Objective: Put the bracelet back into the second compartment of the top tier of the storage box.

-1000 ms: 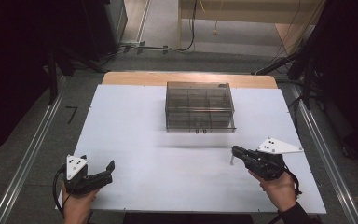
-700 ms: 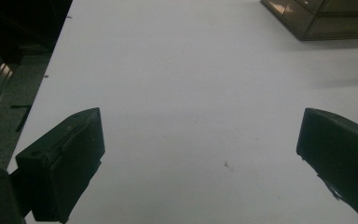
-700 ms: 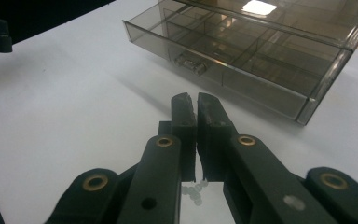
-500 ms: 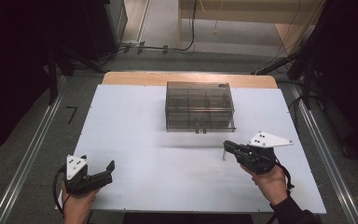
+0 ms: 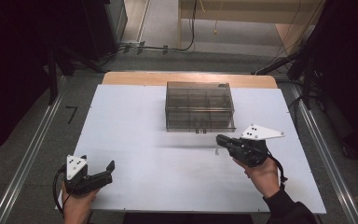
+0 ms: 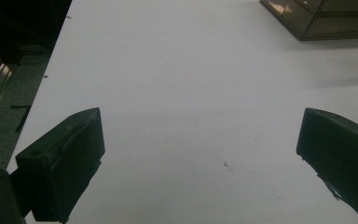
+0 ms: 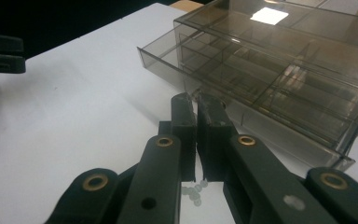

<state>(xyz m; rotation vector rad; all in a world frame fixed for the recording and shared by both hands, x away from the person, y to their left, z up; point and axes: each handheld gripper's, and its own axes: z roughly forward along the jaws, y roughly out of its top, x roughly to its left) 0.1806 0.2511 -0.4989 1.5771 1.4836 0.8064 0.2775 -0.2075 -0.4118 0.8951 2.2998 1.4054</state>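
Barely started: right tongs [image 7: 196, 103] clenched empty, nosing at the box [image 7: 279, 65] drawer front. Left tongs [image 6: 200, 140] released over bare bench [image 5: 135, 121]. Drawer not opened yet.

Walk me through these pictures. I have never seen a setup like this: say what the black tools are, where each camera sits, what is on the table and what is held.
A person sits at a white table, holding a black two-jaw tool in each hand. The high view looks down from above. The left gripper has its jaws wide apart, with nothing between them. The right gripper has its jaws shut, with no object visible between them, and points at a smoky clear plastic organizer box with compartments. The other two views come from cameras riding on each gripper. Small pale beads lie on the table below the right gripper.
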